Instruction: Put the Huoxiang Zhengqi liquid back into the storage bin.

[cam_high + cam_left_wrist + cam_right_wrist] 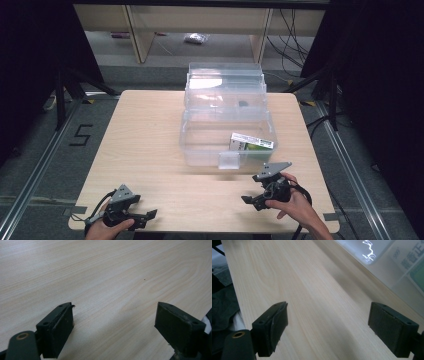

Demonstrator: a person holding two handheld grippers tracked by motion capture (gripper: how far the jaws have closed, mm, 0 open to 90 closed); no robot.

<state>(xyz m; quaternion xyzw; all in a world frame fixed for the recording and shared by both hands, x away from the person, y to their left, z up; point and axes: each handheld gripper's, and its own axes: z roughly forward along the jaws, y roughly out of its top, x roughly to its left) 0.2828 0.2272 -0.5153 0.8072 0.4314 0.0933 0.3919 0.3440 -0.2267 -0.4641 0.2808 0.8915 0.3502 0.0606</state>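
Both grippers down on the table, near side of the box. Left gripper fingers wide apart, empty. Right gripper fingers apart too, closest to the box, ready to reach the packet inside.

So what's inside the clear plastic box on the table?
The clear plastic box holds one small white and green carton lying at its front right. The rest of its floor looks bare. A small dark spot shows on the raised lid; what it is cannot be told.
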